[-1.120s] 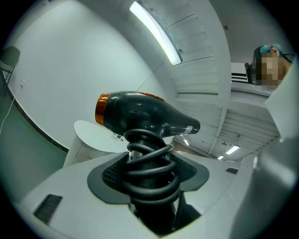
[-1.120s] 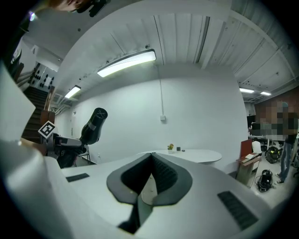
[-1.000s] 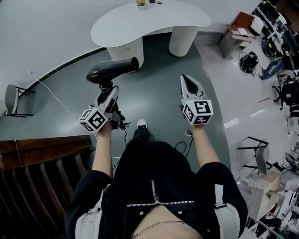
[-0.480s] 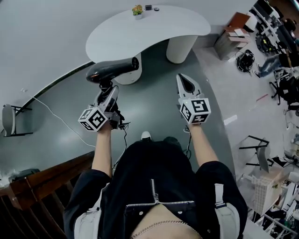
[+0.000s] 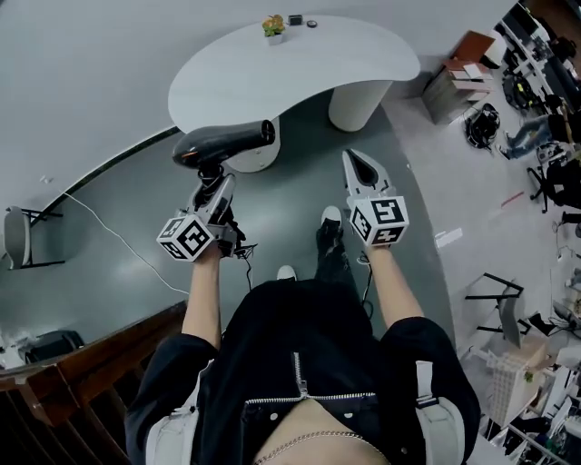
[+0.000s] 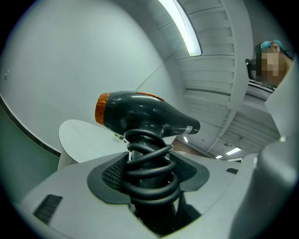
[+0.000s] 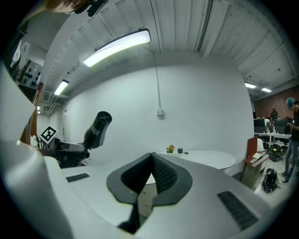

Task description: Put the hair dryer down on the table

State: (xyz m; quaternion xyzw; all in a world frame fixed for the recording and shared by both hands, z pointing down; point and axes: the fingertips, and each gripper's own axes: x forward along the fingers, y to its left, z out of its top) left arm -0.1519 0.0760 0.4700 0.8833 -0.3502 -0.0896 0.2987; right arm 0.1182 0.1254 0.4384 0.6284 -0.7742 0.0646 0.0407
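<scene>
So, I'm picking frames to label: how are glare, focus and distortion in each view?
Head view: evenly lit, sharp, no glare on the table. Left gripper view: heavy fisheye with black corners, ceiling light blown out, soft highlights on the hair dryer, the near coiled cord slightly soft. Right gripper view: same fisheye bending, light strip bright, the rest clear.

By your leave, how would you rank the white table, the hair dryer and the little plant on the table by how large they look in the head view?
1. white table
2. hair dryer, held nearer the camera, which flatters it
3. plant, tiny at the table's far edge
</scene>
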